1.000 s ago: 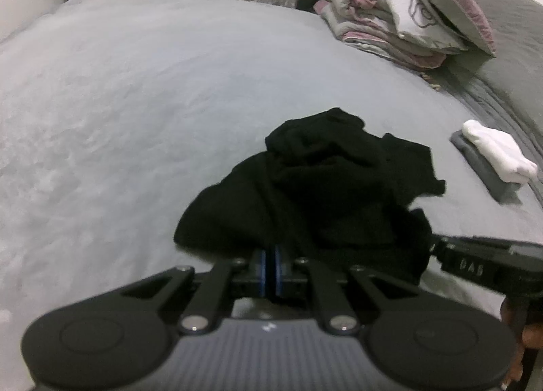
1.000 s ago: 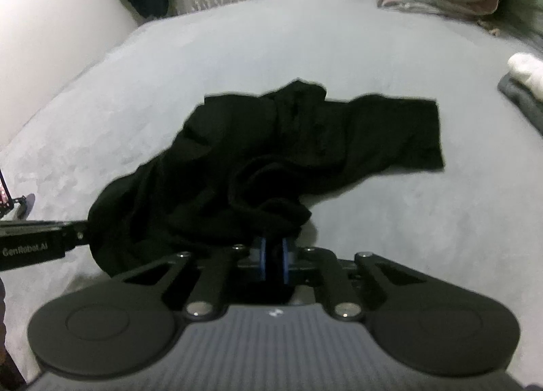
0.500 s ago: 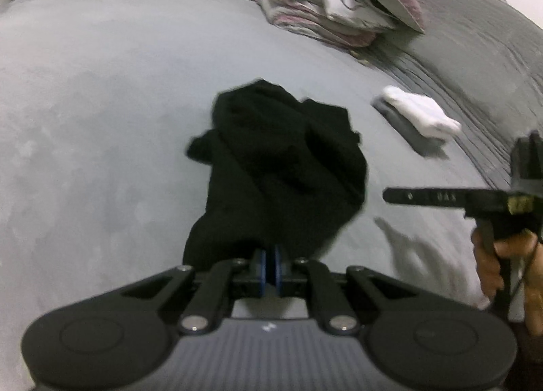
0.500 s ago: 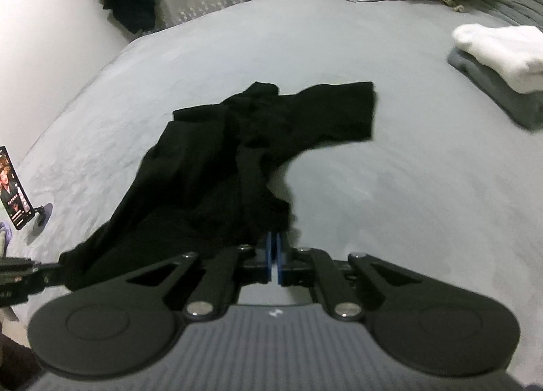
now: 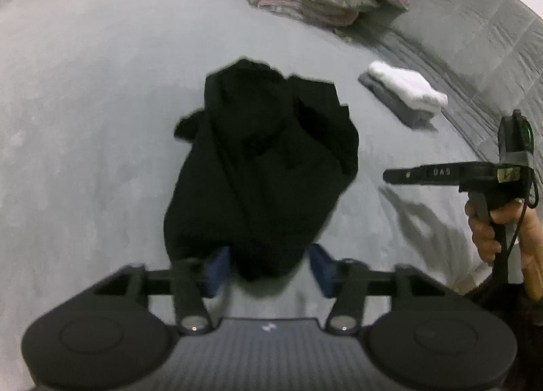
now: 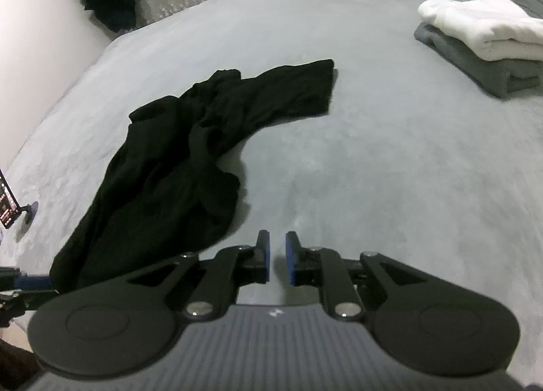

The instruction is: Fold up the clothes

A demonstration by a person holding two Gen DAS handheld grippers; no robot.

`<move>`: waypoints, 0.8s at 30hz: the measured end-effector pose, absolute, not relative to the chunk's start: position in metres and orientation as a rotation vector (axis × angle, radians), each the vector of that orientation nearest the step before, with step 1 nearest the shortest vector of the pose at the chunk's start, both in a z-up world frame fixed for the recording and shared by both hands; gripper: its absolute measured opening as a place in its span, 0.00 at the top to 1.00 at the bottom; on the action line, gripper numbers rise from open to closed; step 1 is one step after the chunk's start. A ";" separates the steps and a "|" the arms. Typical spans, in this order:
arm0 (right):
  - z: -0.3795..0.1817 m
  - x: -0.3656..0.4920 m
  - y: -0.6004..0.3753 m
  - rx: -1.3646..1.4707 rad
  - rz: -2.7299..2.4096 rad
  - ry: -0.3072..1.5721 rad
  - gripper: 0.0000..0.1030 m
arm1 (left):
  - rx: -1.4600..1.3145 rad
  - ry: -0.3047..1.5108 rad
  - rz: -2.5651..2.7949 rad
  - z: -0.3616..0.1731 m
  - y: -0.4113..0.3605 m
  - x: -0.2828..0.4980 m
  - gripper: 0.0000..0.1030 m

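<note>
- Black garment [image 6: 190, 153] lies crumpled, unfolded, on the grey bed [image 6: 390, 170], well apart from the folded stack [image 6: 482, 48].
- Left gripper [image 5: 268, 267]: jaws opening, hem between them, pads clear.
- Right gripper [image 6: 277, 260]: narrow gap, opening, nothing between.
- Garment folds indistinct.

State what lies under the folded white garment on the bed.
A folded grey garment lies directly under the white garment, on the bed. Anything between them is hidden.

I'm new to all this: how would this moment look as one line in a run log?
phase: release | left gripper: opening, black garment between fingers | right gripper: opening, empty | bed: garment crumpled, unfolded
</note>
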State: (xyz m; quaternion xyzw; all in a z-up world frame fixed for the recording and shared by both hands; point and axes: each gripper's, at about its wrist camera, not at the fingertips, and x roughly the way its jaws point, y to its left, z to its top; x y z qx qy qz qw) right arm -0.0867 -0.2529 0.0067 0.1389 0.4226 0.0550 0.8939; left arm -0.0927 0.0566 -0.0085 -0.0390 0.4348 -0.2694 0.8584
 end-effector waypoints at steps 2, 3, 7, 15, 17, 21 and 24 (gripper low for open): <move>0.008 -0.082 -0.252 0.296 0.119 0.874 0.72 | -0.072 0.898 -0.559 -0.006 0.055 -0.089 0.38; 0.008 -0.080 -0.251 0.296 0.117 0.868 0.56 | -0.067 0.892 -0.552 -0.006 0.054 -0.086 0.33; 0.012 -0.070 -0.246 0.291 0.121 0.835 0.46 | -0.024 0.861 -0.490 -0.006 0.048 -0.070 0.21; 0.011 -0.045 -0.234 0.291 0.117 0.831 0.46 | -0.024 0.846 -0.389 -0.009 0.038 -0.023 0.18; 0.010 -0.039 -0.230 0.288 0.116 0.828 0.46 | -0.014 0.818 -0.365 -0.009 0.032 -0.012 0.19; 0.008 -0.030 -0.225 0.287 0.126 0.820 0.46 | -0.007 0.777 -0.325 -0.011 0.020 0.008 0.23; 0.006 -0.023 -0.220 0.289 0.134 0.816 0.46 | -0.046 0.789 -0.319 -0.016 0.016 0.021 0.28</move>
